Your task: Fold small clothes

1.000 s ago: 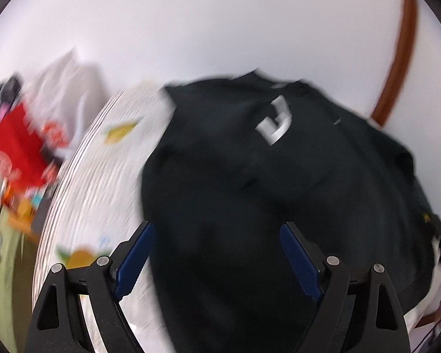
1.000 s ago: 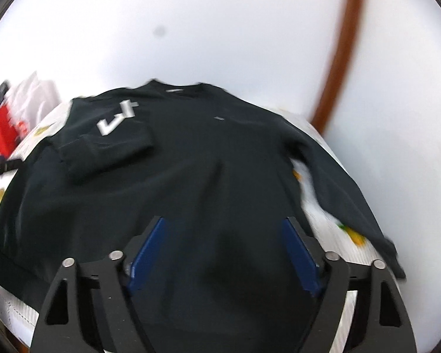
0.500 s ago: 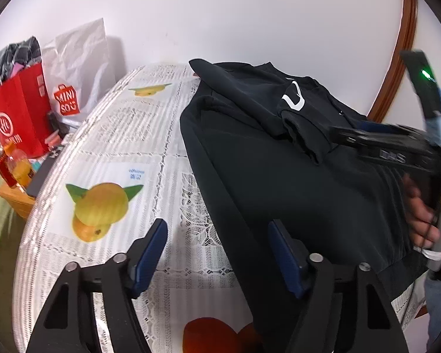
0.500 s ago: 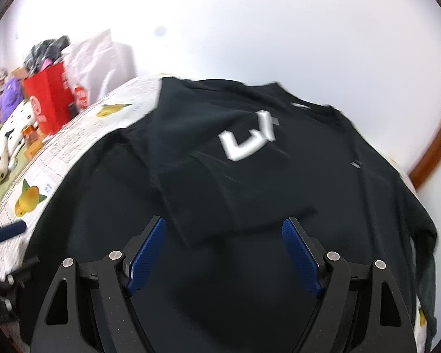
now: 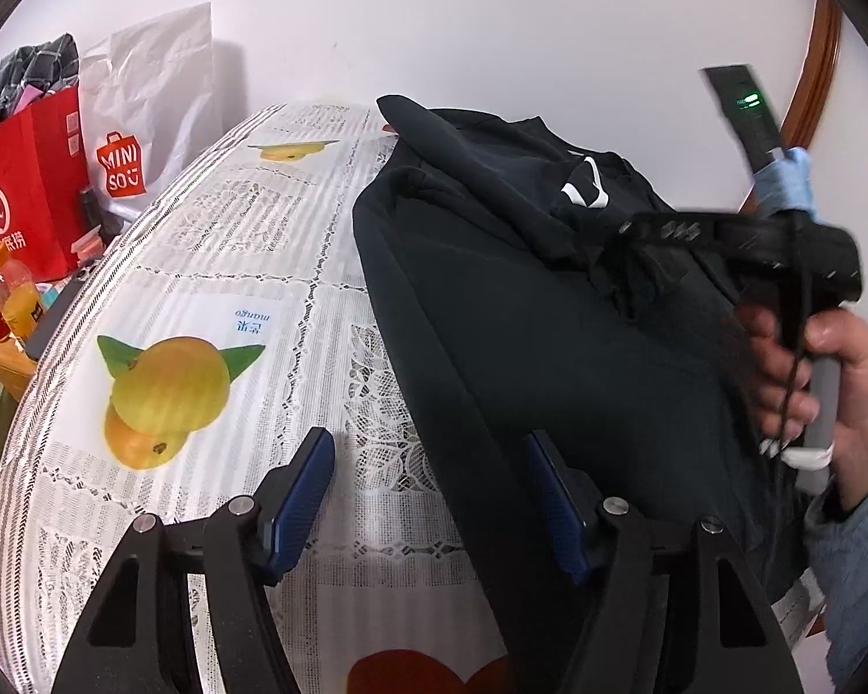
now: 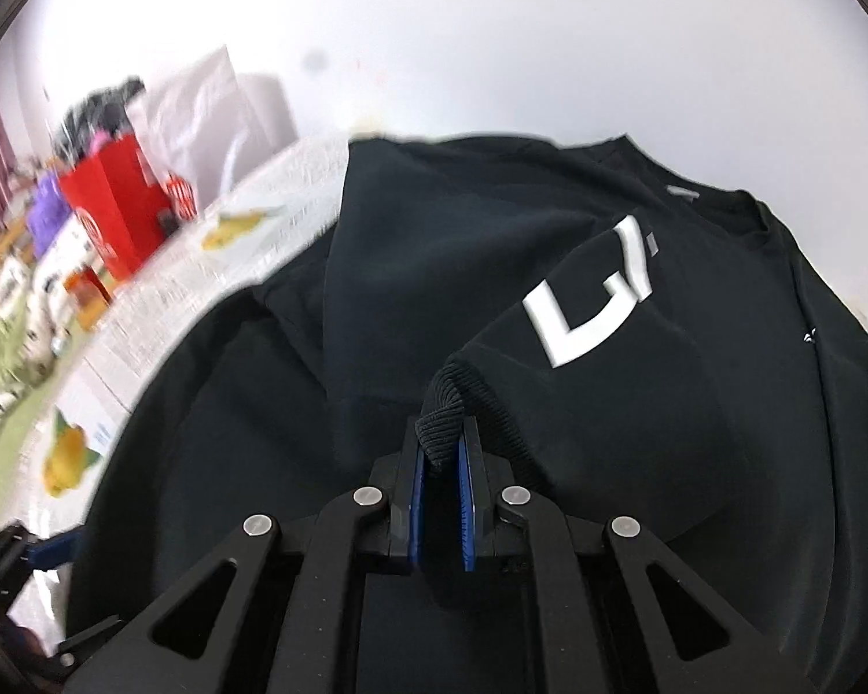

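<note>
The right claw [image 6: 441, 451], having just closed, is pinching the ribbed cuff [image 6: 442, 405] of the black sweatshirt [image 5: 538, 335] lying across the tabletop [image 5: 214, 266]. The left claw [image 5: 434, 497] is hanging released, straddling its near-left edge, bare cloth lying leftward.

The black sweatshirt [image 5: 509, 312] runs off the bottom edge in both views, its far sleeve hidden. In the right wrist view, the red bag [image 6: 116, 214] and clutter beside it are too blurred to read.
</note>
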